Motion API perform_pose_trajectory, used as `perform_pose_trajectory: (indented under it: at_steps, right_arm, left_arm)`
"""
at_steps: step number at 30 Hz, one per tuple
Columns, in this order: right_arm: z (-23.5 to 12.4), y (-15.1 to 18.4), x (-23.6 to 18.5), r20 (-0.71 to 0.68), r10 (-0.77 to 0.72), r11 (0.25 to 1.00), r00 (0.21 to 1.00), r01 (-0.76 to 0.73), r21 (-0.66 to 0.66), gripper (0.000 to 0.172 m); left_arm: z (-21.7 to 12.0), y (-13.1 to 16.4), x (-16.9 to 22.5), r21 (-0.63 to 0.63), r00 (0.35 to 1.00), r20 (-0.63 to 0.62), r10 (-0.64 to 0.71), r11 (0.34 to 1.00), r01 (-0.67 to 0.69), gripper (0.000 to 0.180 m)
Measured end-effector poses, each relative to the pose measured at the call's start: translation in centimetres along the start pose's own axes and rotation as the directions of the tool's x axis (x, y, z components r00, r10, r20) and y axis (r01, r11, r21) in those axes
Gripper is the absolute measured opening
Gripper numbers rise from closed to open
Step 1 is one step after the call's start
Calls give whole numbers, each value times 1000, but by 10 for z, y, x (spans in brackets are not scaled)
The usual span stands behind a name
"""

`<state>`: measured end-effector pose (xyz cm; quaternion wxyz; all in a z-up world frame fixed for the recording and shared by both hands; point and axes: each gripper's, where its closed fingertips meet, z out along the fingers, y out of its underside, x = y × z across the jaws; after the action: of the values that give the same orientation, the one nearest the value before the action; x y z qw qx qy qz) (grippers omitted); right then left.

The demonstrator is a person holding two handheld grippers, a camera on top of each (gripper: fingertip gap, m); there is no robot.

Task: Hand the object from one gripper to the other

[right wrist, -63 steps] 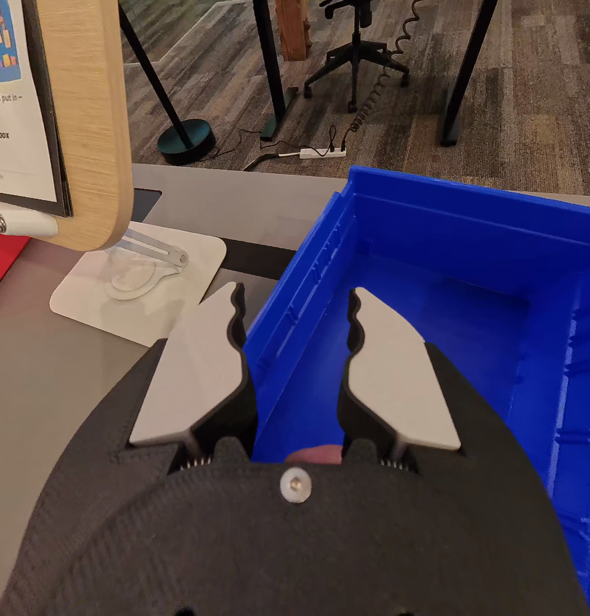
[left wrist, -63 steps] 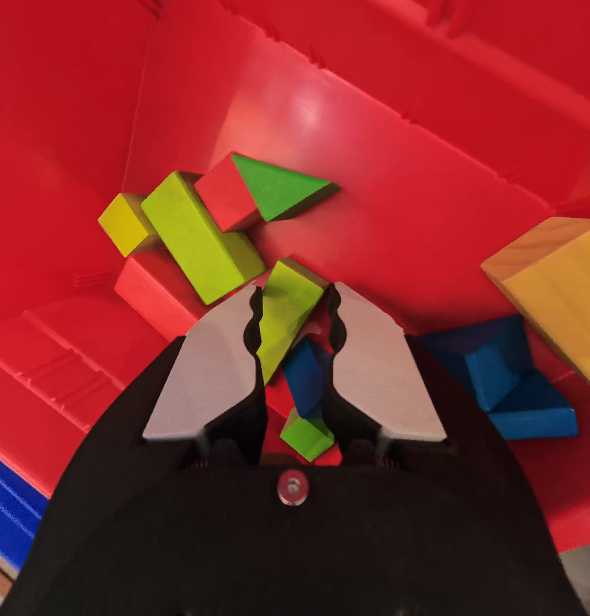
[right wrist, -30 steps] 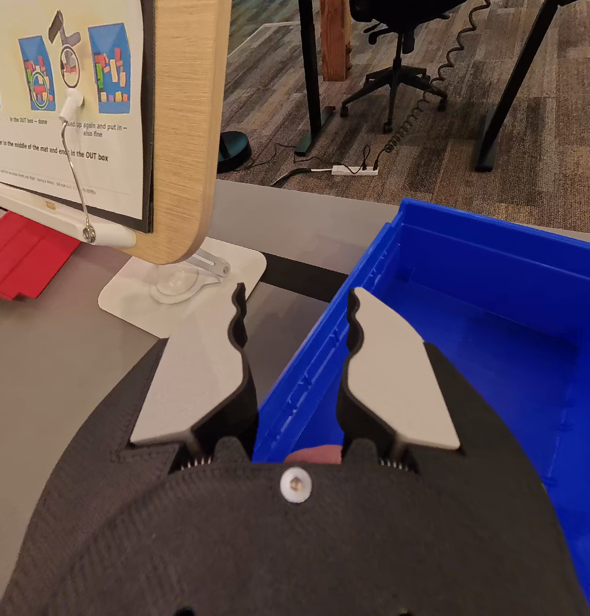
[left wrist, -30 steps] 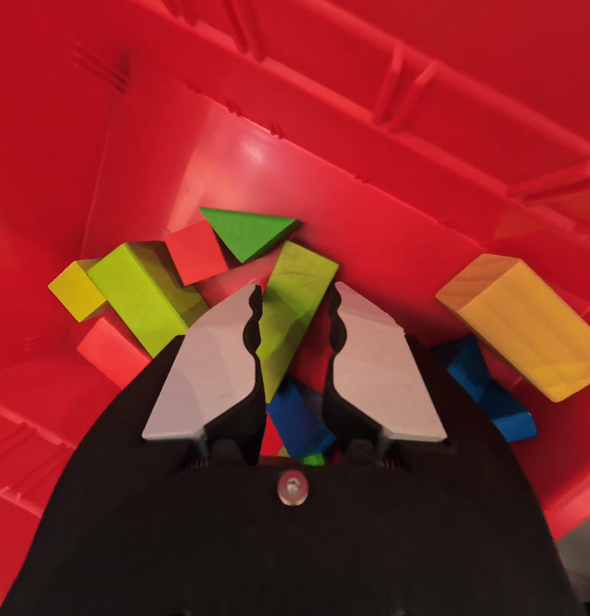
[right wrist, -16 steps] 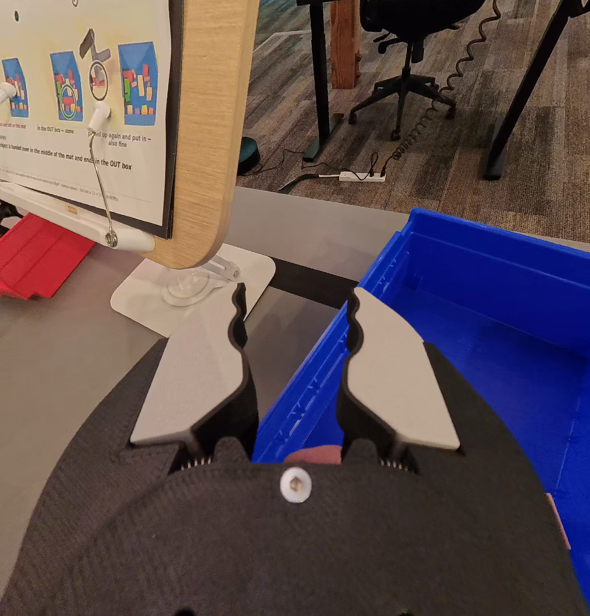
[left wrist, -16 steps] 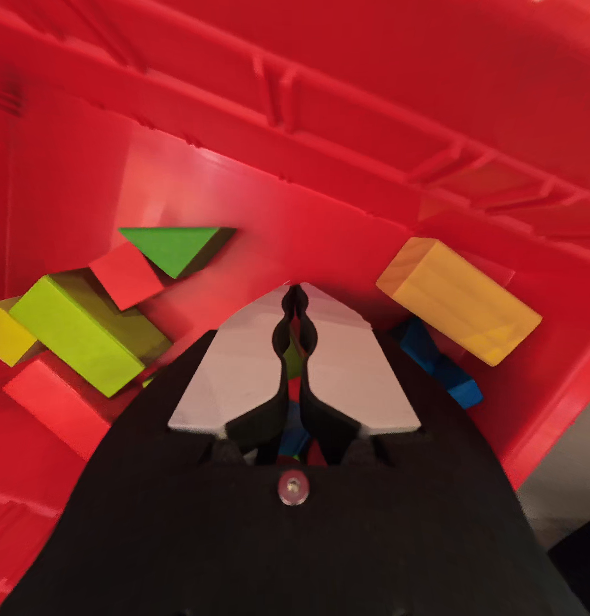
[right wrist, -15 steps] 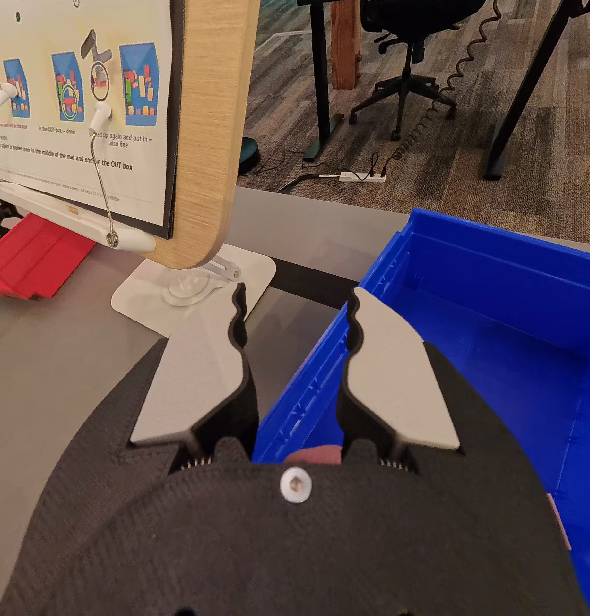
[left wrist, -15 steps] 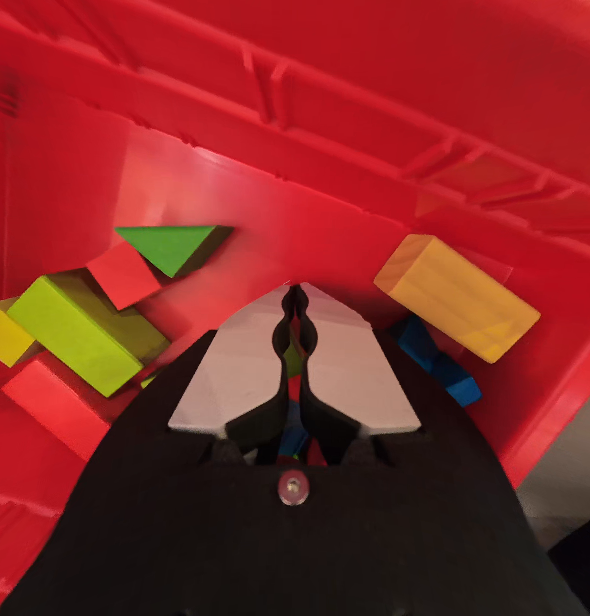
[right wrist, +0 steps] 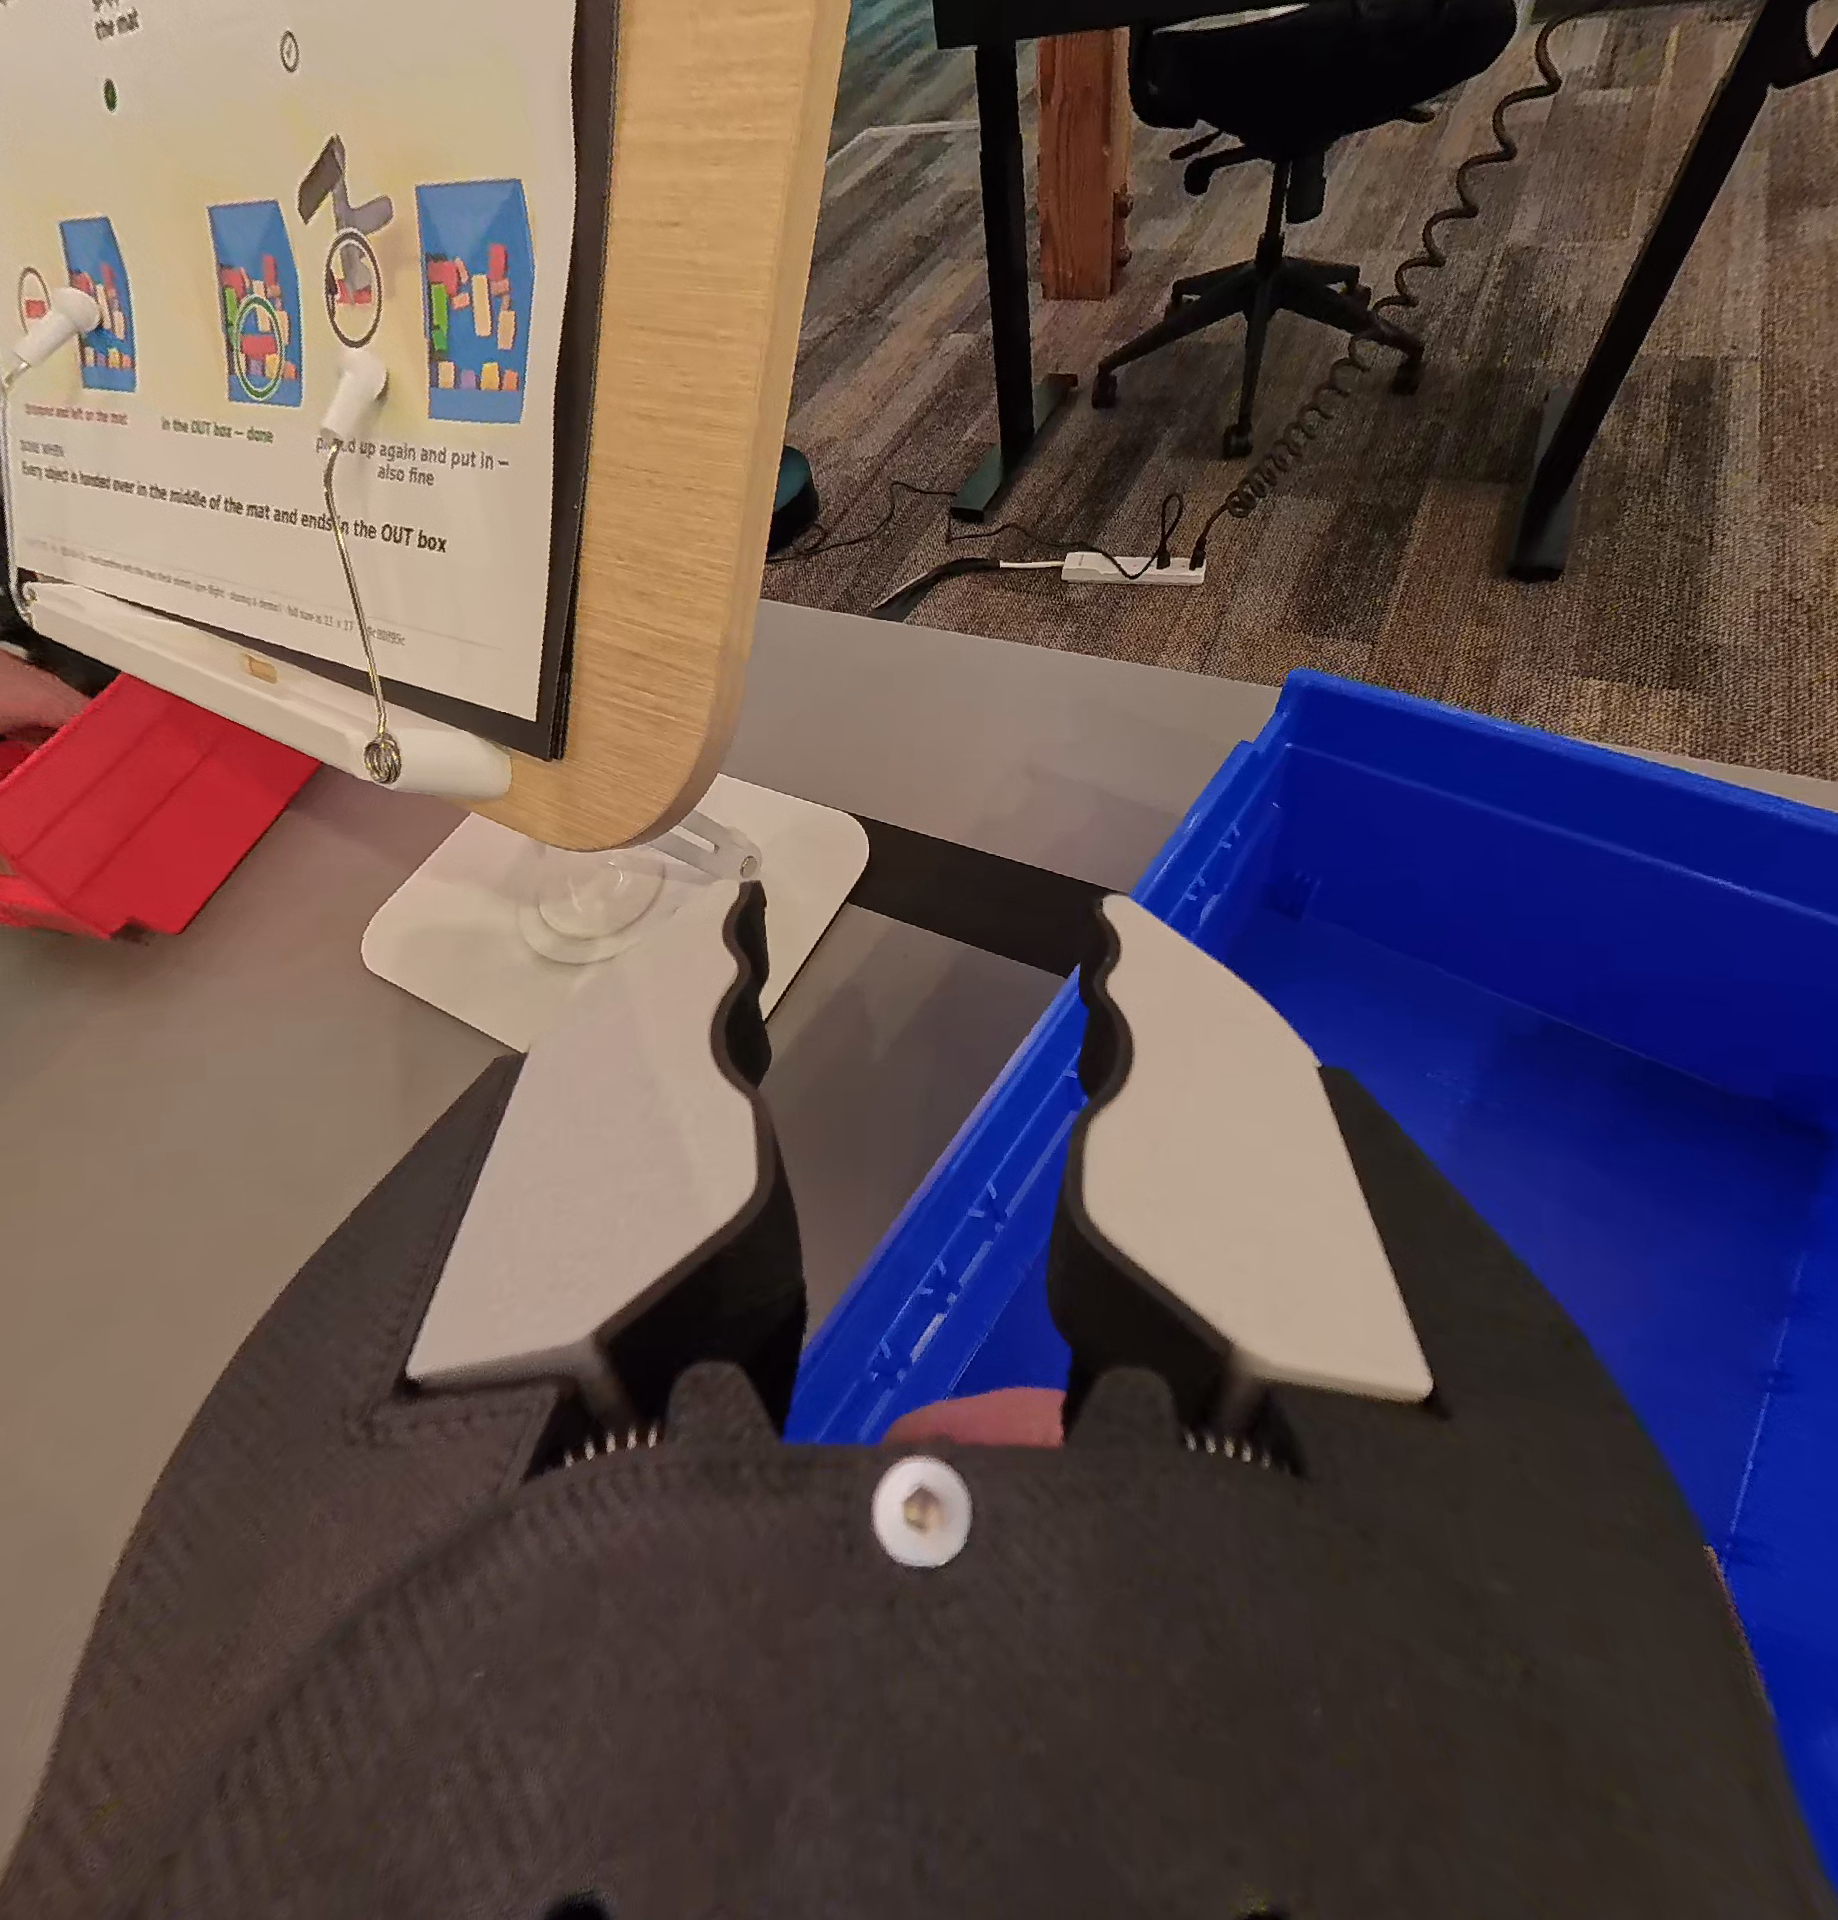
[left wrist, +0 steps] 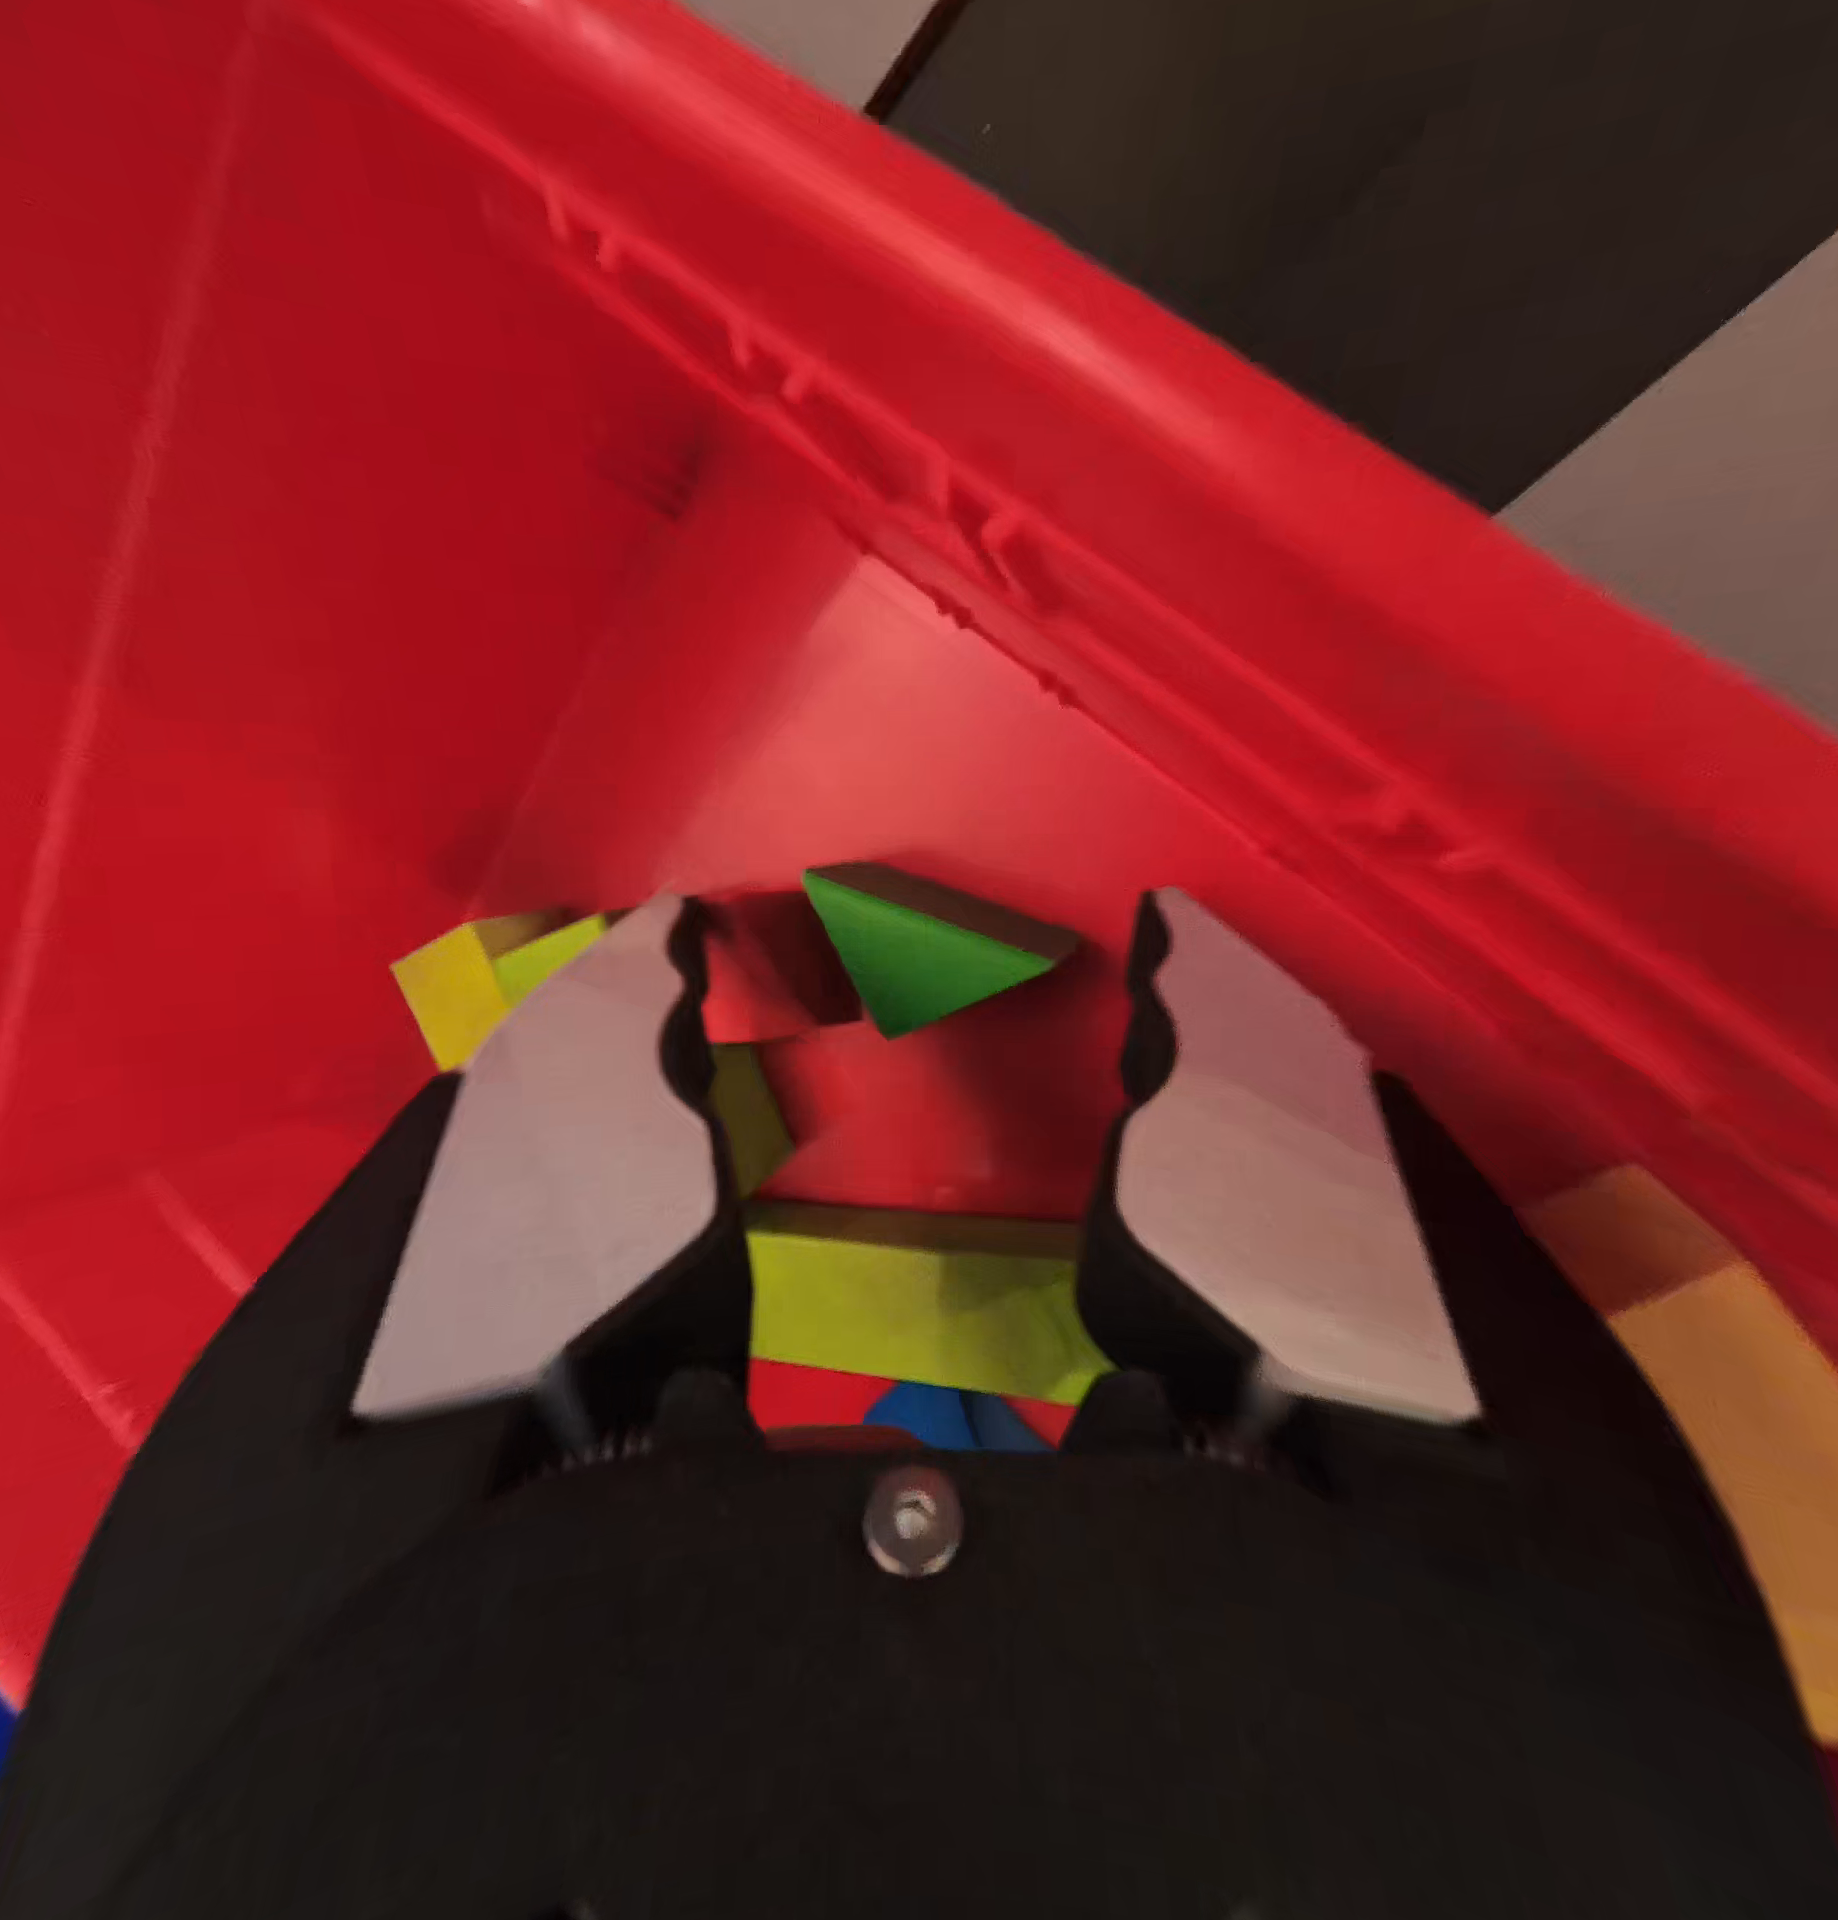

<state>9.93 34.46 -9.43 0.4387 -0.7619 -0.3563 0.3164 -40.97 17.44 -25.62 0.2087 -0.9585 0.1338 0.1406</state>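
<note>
Hovering inside the red plastic bin [left wrist: 479, 520], the left gripper [left wrist: 920, 961] is seen with jaws wide apart, empty. Between the fingertips lies a green triangular wooden block [left wrist: 920, 961], probably light, rigid, best pinched across flat faces. The right gripper [right wrist: 925, 977] is likewise parted, empty.

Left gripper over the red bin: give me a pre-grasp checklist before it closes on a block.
1. Jaws wide enough: ok. The left gripper stands open with a clear gap between its fingers.
2. Nothing already held: ok. No block is pinched; the blocks lie on the floor of the red bin.
3. One target between the fingertips: not ok. The green triangle and a red block both sit in the gap.
4. Lime block clear of the jaws: not ok, it lies across the gap near their base.
5. Sharp view: not ok, the left wrist view is blurred.
6. Right gripper ready to receive: ok, open and holding nothing beside the blue bin.
</note>
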Motion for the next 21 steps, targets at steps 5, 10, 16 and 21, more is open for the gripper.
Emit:
perform_pose_trajectory:
  at_steps: [5, 10, 16, 21]
  right_arm:
    - [1, 1, 0, 1, 0, 1000, 1000, 0, -2, 56]
    - [0, 1, 1, 0, 3, 1000, 1000, -3, -1, 56]
    - [0, 0, 1, -1, 0, 1000, 1000, 0, 0, 56]
    - [-1, 0, 2, -1, 2, 1000, 1000, -2, 3, 56]
  left_arm:
    - [-11, 9, 5, -2, 996, -35, 84, 996, -84, 48]
    - [-32, 13, 17, 47, 980, -146, 139, 990, -133, 35]
    - [-20, 26, 15, -52, 978, -82, 193, 979, -198, 57]
    - [-30, 31, 28, -128, 974, -131, 187, 971, -204, 52]
